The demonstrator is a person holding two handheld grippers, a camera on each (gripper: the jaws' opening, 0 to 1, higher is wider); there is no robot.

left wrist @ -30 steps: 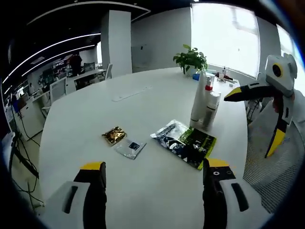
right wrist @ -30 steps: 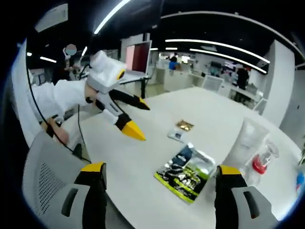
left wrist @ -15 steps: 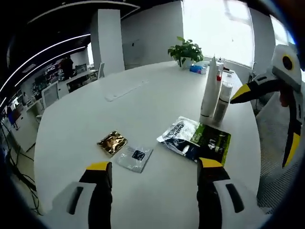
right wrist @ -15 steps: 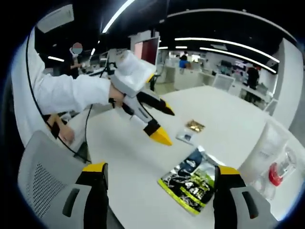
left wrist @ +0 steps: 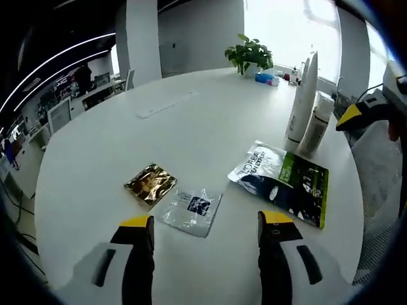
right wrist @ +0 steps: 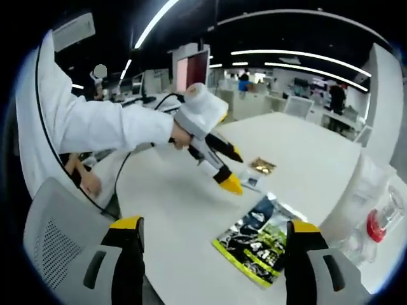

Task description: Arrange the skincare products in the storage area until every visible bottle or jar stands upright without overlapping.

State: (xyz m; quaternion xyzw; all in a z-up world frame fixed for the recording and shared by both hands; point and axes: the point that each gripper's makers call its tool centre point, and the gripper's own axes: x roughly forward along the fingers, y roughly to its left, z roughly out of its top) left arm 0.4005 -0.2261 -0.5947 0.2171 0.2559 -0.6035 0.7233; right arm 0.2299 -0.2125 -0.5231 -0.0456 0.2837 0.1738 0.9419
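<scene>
Both grippers — left gripper (left wrist: 200,223), right gripper (right wrist: 214,229) — gape empty above the desk (left wrist: 191,127); two bottles (left wrist: 308,101) stand upright beside flat sachets (left wrist: 283,183).

Left tool (right wrist: 230,170) has lowered toward the sachets (right wrist: 254,175)

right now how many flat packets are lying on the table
3. A gold sachet lies nearest the left side, a clear sachet with a dark label beside it, and a large black and green pouch in front of the two upright bottles. None looks hidden.
</scene>
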